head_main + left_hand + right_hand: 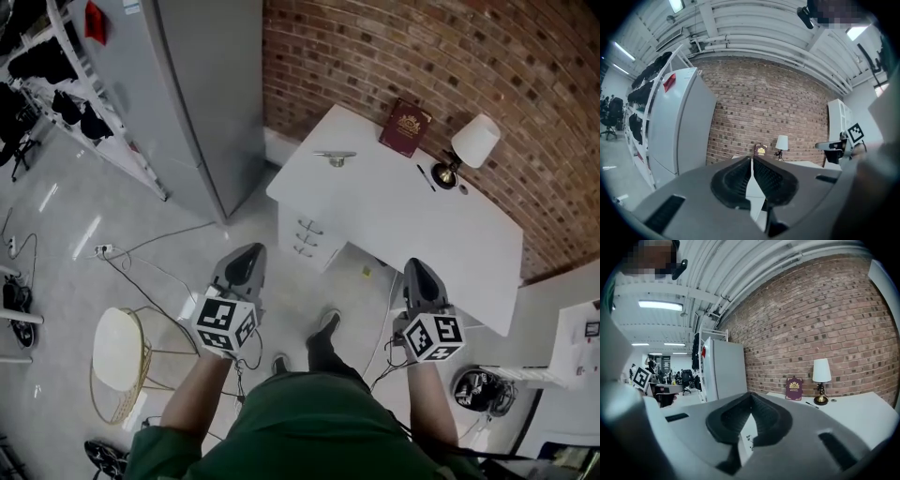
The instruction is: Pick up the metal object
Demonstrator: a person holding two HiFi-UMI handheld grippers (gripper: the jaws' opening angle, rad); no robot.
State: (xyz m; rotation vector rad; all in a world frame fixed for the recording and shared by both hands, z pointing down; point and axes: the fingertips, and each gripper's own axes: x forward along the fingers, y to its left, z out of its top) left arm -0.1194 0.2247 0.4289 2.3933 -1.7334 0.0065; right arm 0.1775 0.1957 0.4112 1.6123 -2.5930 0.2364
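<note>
The metal object, a small silvery piece with a flat bar on top, rests near the far left edge of the white desk. Both grippers are held well short of the desk, over the floor, far from the object. My left gripper is shut with nothing in it, its pads touching. My right gripper is shut and empty too. Neither gripper view shows the metal object.
On the desk stand a dark red book, a white-shaded lamp and a pen. Brick wall behind. A grey cabinet stands left of the desk, a round wire stool and cables on the floor.
</note>
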